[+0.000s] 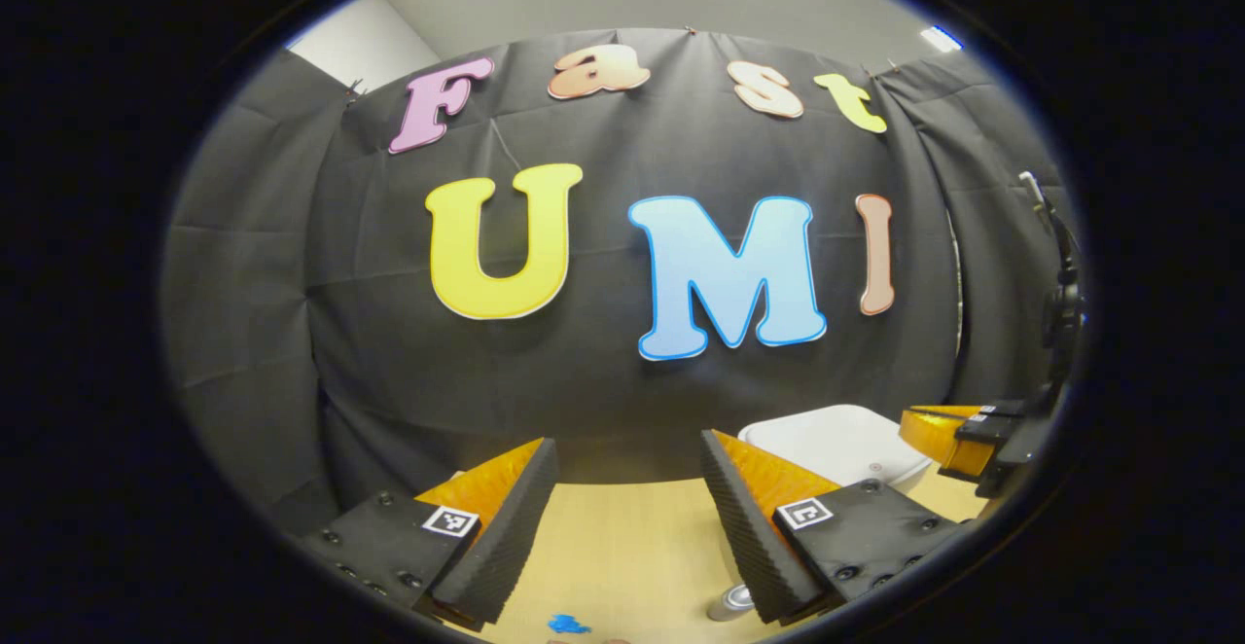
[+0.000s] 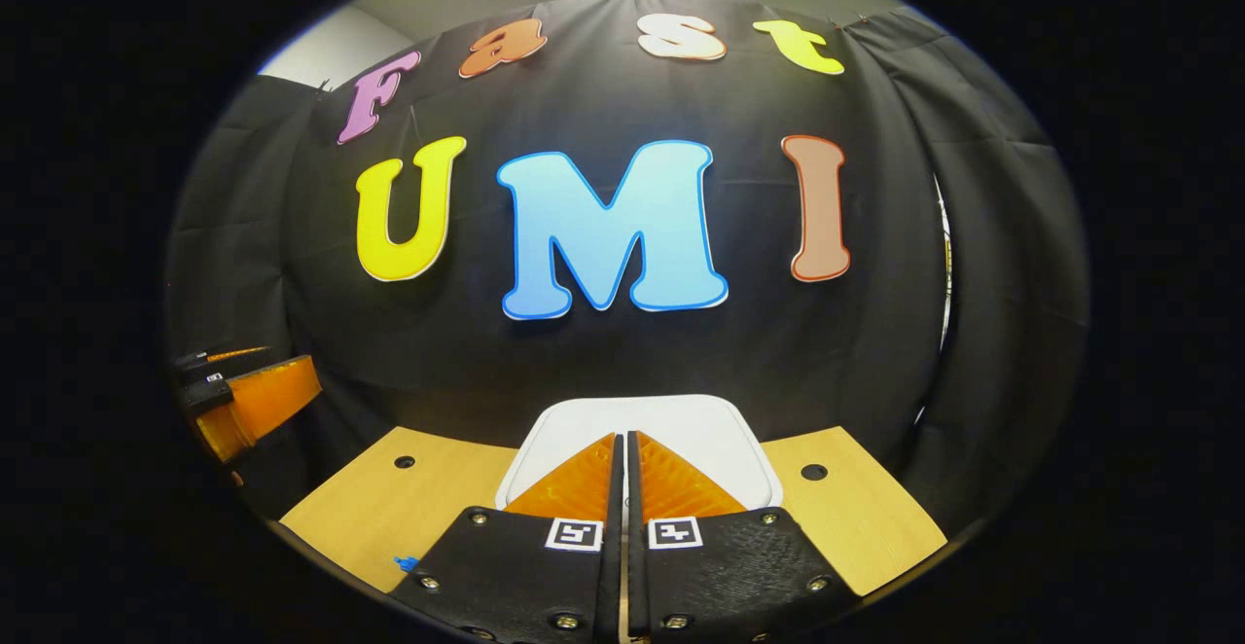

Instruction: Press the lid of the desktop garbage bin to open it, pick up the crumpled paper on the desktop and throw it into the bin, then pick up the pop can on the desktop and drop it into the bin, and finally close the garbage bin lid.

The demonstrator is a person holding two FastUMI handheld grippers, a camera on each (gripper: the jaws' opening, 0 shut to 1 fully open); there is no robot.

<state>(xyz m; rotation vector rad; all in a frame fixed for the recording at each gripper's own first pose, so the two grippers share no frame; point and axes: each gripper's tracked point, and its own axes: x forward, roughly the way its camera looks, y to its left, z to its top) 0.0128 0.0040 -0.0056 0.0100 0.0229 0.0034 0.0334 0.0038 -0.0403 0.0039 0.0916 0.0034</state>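
Observation:
The white garbage bin (image 2: 695,425) stands on the wooden desk with its lid down, straight ahead in the right gripper view. My right gripper (image 2: 623,436) is shut with nothing held, its tips over the near part of the lid; whether they touch it I cannot tell. That gripper (image 1: 958,435) also appears at the right of the left gripper view, beside the bin (image 1: 836,442). My left gripper (image 1: 628,442) stands open and empty above the desk, left of the bin. The top of the pop can (image 1: 731,603) peeks out under its right finger.
The wooden desk (image 2: 389,508) has a small dark hole on either side of the bin. A small blue object (image 1: 569,624) lies near the front edge. The black cloth wall hangs close behind the desk. My left gripper (image 2: 248,396) shows at the far left.

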